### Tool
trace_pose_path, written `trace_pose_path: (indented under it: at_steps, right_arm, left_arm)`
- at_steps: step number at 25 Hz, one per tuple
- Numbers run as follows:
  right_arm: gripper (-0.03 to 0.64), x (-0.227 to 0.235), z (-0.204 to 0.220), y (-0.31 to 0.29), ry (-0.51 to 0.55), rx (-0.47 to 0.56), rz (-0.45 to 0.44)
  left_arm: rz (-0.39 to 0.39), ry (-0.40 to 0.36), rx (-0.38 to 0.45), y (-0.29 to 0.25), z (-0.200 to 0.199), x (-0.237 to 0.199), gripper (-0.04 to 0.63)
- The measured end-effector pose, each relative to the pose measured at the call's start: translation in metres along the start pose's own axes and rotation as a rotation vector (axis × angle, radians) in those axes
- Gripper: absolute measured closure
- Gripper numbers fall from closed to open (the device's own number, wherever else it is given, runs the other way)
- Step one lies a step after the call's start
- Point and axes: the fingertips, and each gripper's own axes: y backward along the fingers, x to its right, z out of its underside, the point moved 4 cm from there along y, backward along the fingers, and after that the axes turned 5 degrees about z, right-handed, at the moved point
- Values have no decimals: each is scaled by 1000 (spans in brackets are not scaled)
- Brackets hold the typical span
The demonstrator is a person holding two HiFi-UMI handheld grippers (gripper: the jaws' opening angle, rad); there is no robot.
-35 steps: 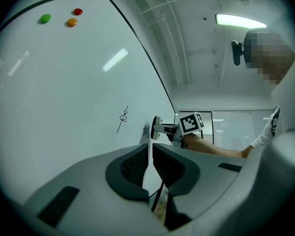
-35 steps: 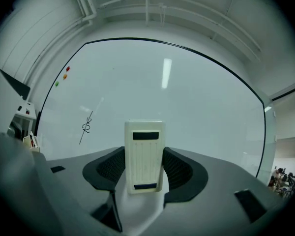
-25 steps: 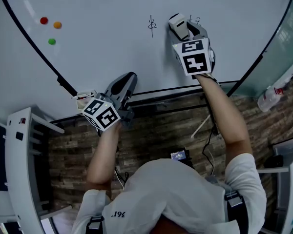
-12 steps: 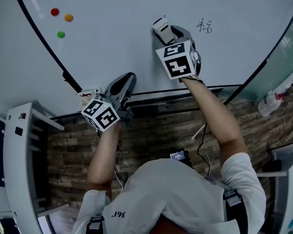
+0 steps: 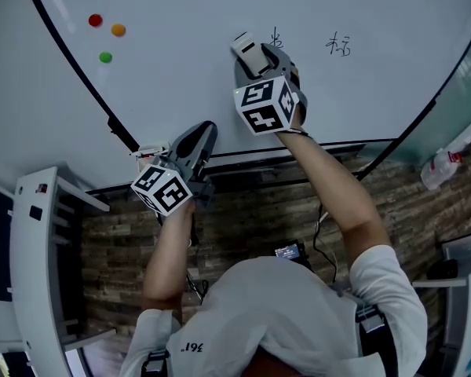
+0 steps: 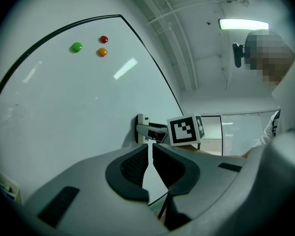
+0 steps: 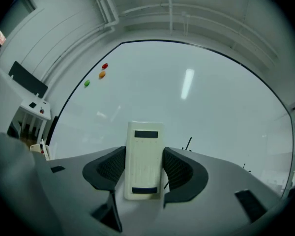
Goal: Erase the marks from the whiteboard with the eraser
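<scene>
While I look down through the head camera, the right gripper [image 7: 144,168] has its jaws squeezed tight on the eraser [image 5: 246,48], one jaw on each long side. That eraser is a pale, flat block with a dark stripe at each end. It sticks out well past the jaw tips and points at the whiteboard [image 5: 220,2]. From the left gripper view its far end looks pressed flat on the board (I can see no gap there).

Just past those jaw tips, a bit to the right of the eraser, sits a small black mark [image 5: 275,38]. A second black scribble [image 5: 339,45] is on the board too, farther right of the right jaws and apart from the first one. I cannot read either of them.

Down low, the left gripper [image 6: 150,149] is held below and to the left of the right jaws, close to the black bottom edge of the board. Its jaws are closed almost all the way, with only a thin slit between the dark pads. Nothing is in that slit; I only see the board through it.

Far up and to the left of both sets of jaws, three little round magnets stick to the board: a red one [image 5: 95,20], an orange one [image 5: 118,30] right beside it, and a green one [image 5: 105,56] a little below them.
</scene>
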Motion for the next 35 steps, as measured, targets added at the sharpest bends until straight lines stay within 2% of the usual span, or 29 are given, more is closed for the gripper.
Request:
trace_pose_path:
  at_steps: [5, 10, 21, 35]
  right_arm:
    - [357, -2, 4, 0, 77, 84, 58]
    - [357, -8, 4, -1, 113, 132, 88]
    - [357, 4, 4, -3, 29, 64, 118]
    - [356, 47, 8, 4, -77, 30, 146]
  left_arm:
    - [-22, 15, -15, -2, 0, -4, 560]
    - [-5, 14, -24, -3, 6, -8, 560]
    - [-16, 24, -35, -17, 12, -6, 560]
    - [-20, 30, -43, -35, 20, 6, 560]
